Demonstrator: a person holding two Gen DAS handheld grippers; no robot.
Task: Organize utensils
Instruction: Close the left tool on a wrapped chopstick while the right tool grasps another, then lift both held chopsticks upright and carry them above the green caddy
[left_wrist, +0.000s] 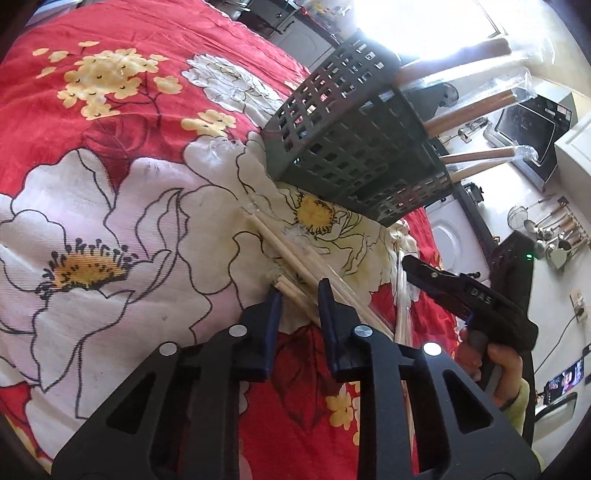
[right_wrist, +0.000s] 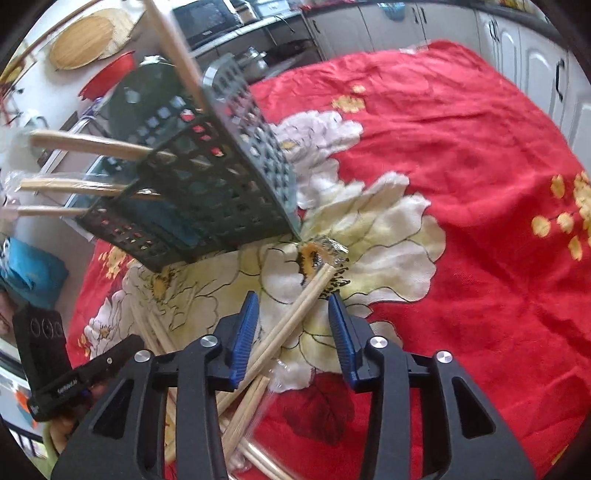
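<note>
A dark perforated utensil holder (left_wrist: 354, 136) stands on the red floral cloth, also in the right wrist view (right_wrist: 207, 195), with several wooden-handled utensils (left_wrist: 469, 110) sticking out of it. Wrapped wooden chopsticks (left_wrist: 291, 258) lie on the cloth in front of it. My left gripper (left_wrist: 299, 291) is open, its fingers straddling the near ends of the chopsticks. My right gripper (right_wrist: 293, 299) is open above a chopstick pair (right_wrist: 295, 317) that runs between its fingers. The right gripper also shows in the left wrist view (left_wrist: 410, 264), beside a further bundle of chopsticks.
The red floral cloth (right_wrist: 461, 166) covers the whole table. More chopsticks (right_wrist: 243, 417) lie piled below the right gripper. A kitchen counter with a microwave (right_wrist: 207, 18), hanging ladles (left_wrist: 554, 236) and white cabinets (right_wrist: 517, 48) surrounds the table.
</note>
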